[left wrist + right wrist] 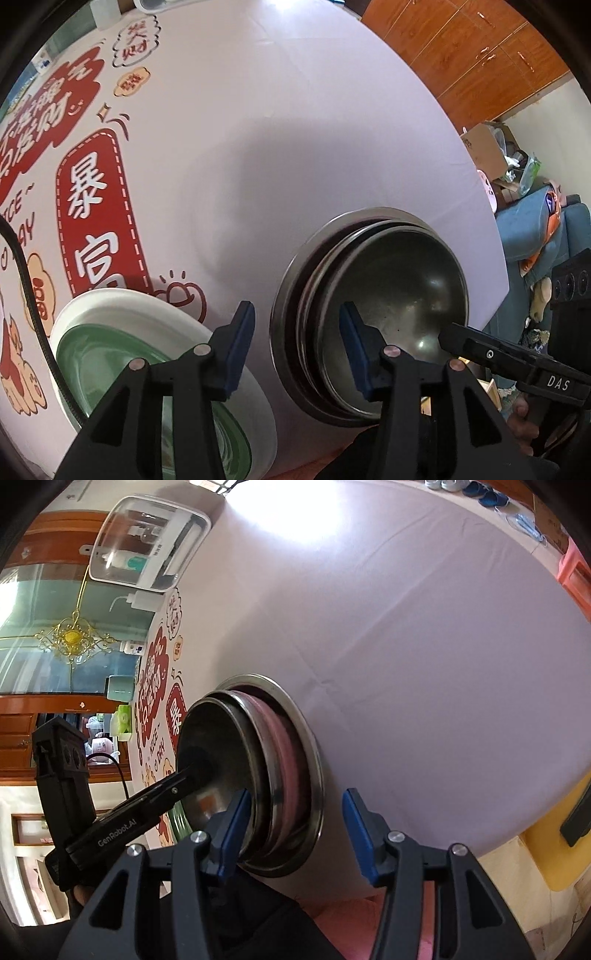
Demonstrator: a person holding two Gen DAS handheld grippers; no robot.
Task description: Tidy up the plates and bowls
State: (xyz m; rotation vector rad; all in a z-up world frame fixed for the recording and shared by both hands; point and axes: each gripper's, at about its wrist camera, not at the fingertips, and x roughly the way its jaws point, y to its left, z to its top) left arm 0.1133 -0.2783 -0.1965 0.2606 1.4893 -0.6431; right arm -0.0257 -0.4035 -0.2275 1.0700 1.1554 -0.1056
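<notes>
1. On my far left, a white plate [110,306] with a green plate [96,354] nested in it lies on the white tablecloth [295,129].
2. My left gripper [295,347] is spread, nothing between its blue pads [236,350].
3. Just right, the stacked steel bowls [399,295] sit on the cloth.
4. My right gripper [293,834] stands parted, empty, straddling the stack's near rim.

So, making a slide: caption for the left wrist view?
Open left tool above a table, between nested steel bowls and a green-and-white plate.
</notes>
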